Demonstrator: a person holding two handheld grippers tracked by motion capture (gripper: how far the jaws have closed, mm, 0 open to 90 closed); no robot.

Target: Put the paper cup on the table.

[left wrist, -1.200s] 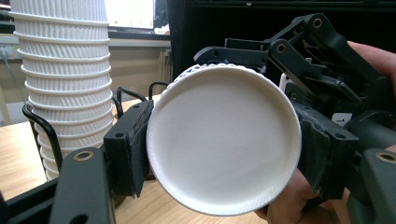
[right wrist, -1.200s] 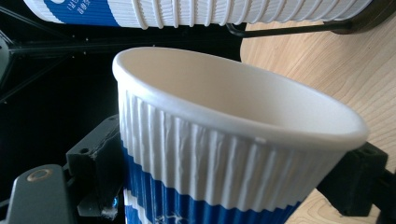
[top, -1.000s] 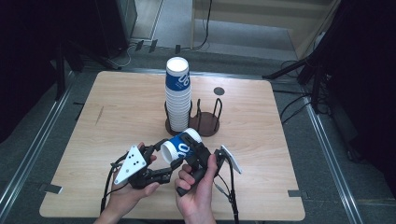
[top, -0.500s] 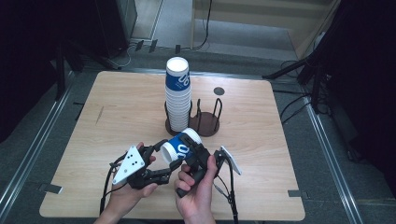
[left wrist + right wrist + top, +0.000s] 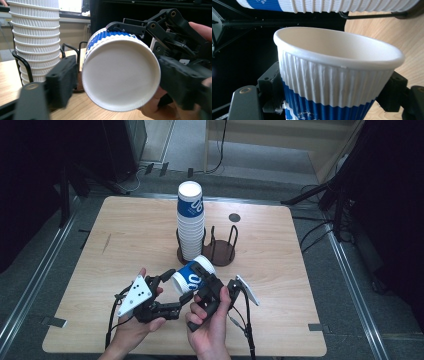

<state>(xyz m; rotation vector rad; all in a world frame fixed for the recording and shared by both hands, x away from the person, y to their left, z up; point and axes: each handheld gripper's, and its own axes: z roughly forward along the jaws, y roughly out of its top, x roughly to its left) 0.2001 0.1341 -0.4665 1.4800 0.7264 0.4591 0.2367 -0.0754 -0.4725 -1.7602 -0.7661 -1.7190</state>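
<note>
High view: cup stack (image 5: 190,222) in wire holder (image 5: 222,251) stands just beyond held cup (image 5: 192,275).

Blue-and-white ribbed paper cup (image 5: 192,276) tilted on its side above the table.

Paper cup (image 5: 337,82): ribbed paper wall, matt, white upper band over a blue printed lower band; rolled rim smooth; flat white base (image 5: 121,75) smooth with a faint sheen.

Stack of cups (image 5: 190,222): same ribbed white paper, matt; blue print noted on the top cup.

Cup rack (image 5: 220,251): thin black wire uprights, smooth, on a dark round base.

Counter (image 5: 125,230): light wood-grain top, matt and smooth.

Left hand-held gripper (image 5: 167,292) and right hand-held gripper (image 5: 200,287): black plastic bodies and jaws, matt, slightly grainy as seen in the left gripper view; small metal pins at the joints. A grey plate (image 5: 135,295), matt, is carried on top.
</note>
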